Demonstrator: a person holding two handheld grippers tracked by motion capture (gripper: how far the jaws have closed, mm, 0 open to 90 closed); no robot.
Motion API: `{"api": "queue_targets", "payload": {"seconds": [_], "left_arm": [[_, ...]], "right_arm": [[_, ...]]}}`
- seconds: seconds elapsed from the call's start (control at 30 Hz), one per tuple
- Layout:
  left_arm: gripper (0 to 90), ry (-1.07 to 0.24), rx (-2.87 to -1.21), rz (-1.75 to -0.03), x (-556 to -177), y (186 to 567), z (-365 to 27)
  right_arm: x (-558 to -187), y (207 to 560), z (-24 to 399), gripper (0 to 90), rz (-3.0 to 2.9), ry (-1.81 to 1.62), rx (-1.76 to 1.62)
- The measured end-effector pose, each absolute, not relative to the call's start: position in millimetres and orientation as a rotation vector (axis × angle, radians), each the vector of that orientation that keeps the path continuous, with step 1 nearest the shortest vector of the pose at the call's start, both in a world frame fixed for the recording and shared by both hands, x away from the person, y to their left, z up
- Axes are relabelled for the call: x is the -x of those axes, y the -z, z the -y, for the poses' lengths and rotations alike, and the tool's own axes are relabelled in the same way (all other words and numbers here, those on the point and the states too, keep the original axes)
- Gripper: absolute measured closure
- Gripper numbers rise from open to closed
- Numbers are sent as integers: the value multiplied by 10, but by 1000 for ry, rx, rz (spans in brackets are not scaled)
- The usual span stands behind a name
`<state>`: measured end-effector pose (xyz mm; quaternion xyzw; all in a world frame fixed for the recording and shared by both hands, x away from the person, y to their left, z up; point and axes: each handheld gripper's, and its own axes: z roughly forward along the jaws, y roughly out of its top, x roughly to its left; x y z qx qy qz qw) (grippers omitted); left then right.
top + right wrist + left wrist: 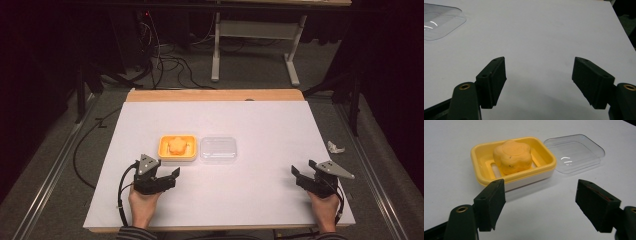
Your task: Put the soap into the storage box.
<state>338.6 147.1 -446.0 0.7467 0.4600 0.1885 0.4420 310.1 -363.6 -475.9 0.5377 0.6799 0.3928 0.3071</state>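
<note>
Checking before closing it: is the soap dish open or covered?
Open: the soap dish shows its soap, and the clear lid lies beside it.

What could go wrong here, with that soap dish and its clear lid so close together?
The left gripper, jaws open and empty, sits just short of the yellow soap dish; coming in low, it might push the dish away. The clear lid touches the dish and could get shoved too. The loose flower-shaped soap might slip.

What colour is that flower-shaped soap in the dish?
Orange, a shade deeper than its yellow dish; the soap shows best in the left gripper view.
</note>
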Motion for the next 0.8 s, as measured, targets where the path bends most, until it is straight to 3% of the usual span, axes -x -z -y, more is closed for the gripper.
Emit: {"api": "queue_targets", "payload": {"seconds": [0.8], "left_arm": [[244, -470, -1908, -1137, -3446, 4669, -1333]], "right_arm": [[-3101, 4759, 3633, 277, -1799, -1038, -1422]]}}
